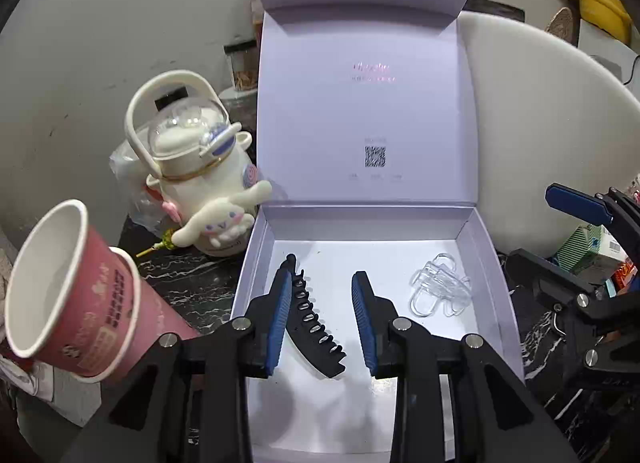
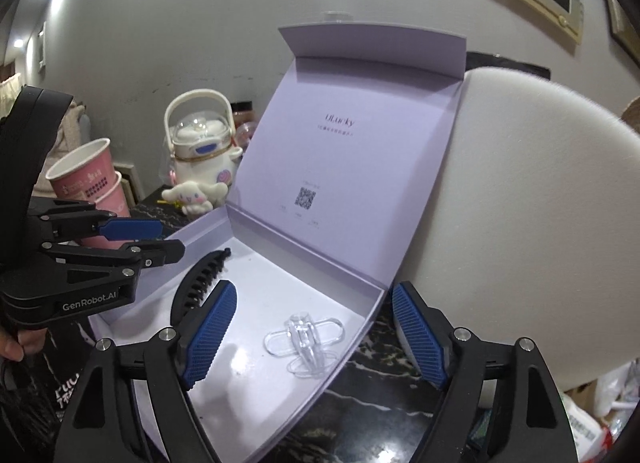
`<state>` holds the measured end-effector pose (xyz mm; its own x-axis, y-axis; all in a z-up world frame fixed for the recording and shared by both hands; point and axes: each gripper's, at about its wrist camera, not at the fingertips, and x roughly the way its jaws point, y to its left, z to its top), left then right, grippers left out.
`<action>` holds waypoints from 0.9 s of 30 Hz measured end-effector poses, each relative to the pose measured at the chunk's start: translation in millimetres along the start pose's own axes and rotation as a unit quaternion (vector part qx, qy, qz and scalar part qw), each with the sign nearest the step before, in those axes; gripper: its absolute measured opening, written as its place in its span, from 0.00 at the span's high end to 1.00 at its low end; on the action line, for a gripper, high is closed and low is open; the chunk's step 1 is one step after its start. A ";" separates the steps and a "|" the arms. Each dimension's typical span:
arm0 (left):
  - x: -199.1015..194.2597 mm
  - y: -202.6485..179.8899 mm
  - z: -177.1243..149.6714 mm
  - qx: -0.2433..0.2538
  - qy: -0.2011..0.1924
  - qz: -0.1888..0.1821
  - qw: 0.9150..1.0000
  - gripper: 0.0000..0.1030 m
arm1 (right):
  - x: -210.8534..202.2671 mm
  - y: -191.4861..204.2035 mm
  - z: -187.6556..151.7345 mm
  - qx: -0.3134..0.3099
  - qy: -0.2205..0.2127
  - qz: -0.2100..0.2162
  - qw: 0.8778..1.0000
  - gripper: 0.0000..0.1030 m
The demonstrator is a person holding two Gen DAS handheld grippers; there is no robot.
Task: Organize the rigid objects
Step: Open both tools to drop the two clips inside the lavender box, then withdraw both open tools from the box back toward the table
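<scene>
An open lilac gift box (image 1: 492, 263) (image 2: 360, 295) stands on the dark marble counter with its lid upright. Inside lie a black hair claw clip (image 1: 316, 323) (image 2: 196, 283) at the left and a clear plastic hair clip (image 1: 438, 289) (image 2: 304, 337) at the right. My left gripper (image 1: 322, 323) is open and empty, hovering over the box with the black clip just beside its left finger. My right gripper (image 2: 314, 337) is open and empty, its jaws standing wide on either side of the clear clip and the box's right corner; it also shows in the left wrist view (image 1: 580, 207).
Two stacked pink paper cups (image 1: 72, 287) (image 2: 92, 179) and a cream cartoon kettle bottle with a plush charm (image 1: 200, 171) (image 2: 200, 159) stand left of the box. A large white rounded object (image 1: 540, 135) (image 2: 520, 223) sits right behind it. Packets clutter the far right (image 1: 596, 247).
</scene>
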<state>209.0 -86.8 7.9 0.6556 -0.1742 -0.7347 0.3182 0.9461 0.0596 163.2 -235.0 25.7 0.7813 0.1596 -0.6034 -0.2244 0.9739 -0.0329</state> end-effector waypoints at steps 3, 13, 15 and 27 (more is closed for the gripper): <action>-20.0 -5.8 -0.8 0.004 -0.012 0.002 1.000 0.70 | -15.3 2.4 3.4 0.001 -0.010 -0.005 1.000 0.19; -48.3 -13.9 -8.4 0.013 -0.028 -0.008 0.999 0.70 | -56.3 7.4 2.0 0.007 -0.014 -0.023 1.000 0.18; -57.1 -17.3 -11.7 0.014 -0.031 -0.007 0.999 0.69 | -65.1 7.4 -0.7 0.013 -0.016 -0.023 1.000 0.17; -110.7 -33.8 -41.4 0.029 -0.068 0.010 0.997 0.22 | -115.9 14.0 -22.3 0.024 -0.025 -0.035 0.999 0.15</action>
<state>97.3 -88.2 59.2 0.7470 -0.1953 -0.6355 0.3414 0.9329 0.1145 56.5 -243.5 77.4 0.8227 0.0967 -0.5602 -0.1407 0.9894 -0.0358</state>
